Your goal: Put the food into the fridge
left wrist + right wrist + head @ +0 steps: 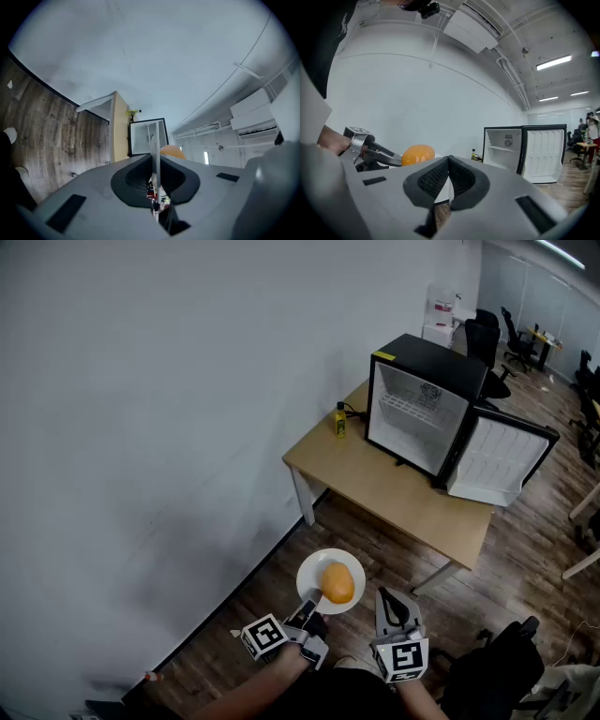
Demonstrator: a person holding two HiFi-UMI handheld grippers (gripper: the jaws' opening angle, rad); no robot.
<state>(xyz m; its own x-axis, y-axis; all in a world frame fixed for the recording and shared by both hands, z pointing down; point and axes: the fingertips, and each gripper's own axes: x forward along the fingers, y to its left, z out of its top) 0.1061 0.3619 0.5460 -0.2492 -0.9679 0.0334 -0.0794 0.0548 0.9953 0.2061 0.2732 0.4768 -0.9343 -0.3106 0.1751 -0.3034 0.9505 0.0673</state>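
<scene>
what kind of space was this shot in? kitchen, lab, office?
Most likely an open office, not a kitchen: black swivel chairs at the far end, a mini fridge standing open on a plain wooden table, and ceiling strip lights.

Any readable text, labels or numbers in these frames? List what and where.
No legible text anywhere.
Yellow sticker on the fridge top corner: too small.
Inner sticker on the fridge's back wall: blurred, code-like pattern.
Bottle label: too small.
Marker cubes: black-and-white patterns, no letters.
</scene>
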